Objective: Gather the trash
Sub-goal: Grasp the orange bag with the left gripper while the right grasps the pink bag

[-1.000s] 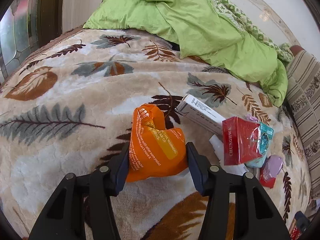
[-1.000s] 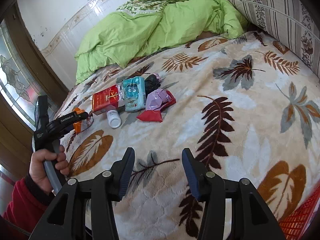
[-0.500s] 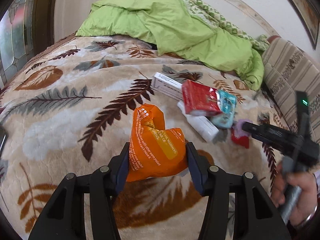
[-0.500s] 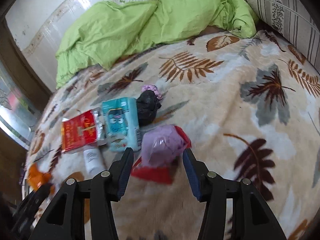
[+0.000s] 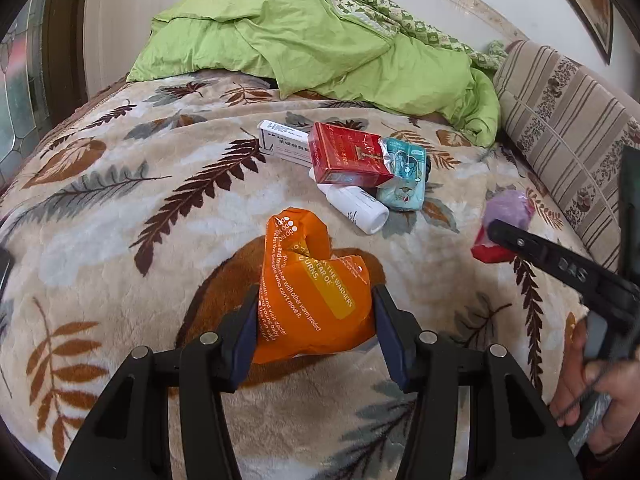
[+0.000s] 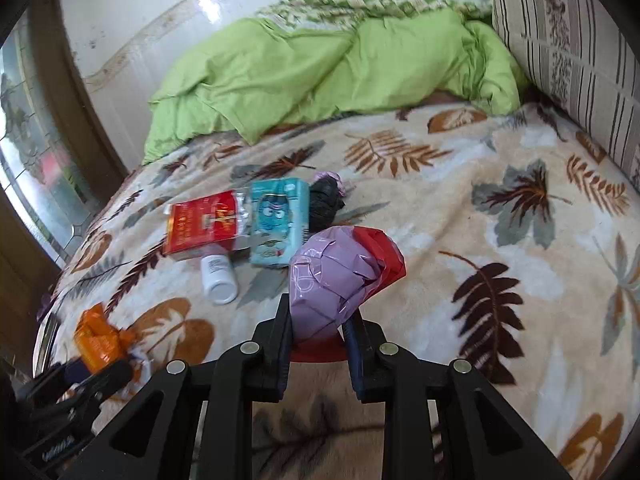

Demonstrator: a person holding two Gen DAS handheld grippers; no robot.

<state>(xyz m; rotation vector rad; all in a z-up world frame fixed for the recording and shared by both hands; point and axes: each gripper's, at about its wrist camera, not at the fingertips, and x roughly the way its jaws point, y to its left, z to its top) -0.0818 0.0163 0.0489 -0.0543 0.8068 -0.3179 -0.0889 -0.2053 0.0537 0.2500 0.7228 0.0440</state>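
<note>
Right gripper (image 6: 318,330) closing, pads pinching lilac wrapper (image 6: 328,276); left gripper (image 5: 314,320) clamps orange packet (image 5: 312,292).

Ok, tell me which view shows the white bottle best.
The left wrist view: the white bottle lies there side-on, cap to base, only its top tucked under the red packet. The right wrist view shows it end-on and foreshortened.

Left tongs (image 5: 314,312) grip firmly (angled downward); right tongs (image 6: 318,330) are closing.
</note>
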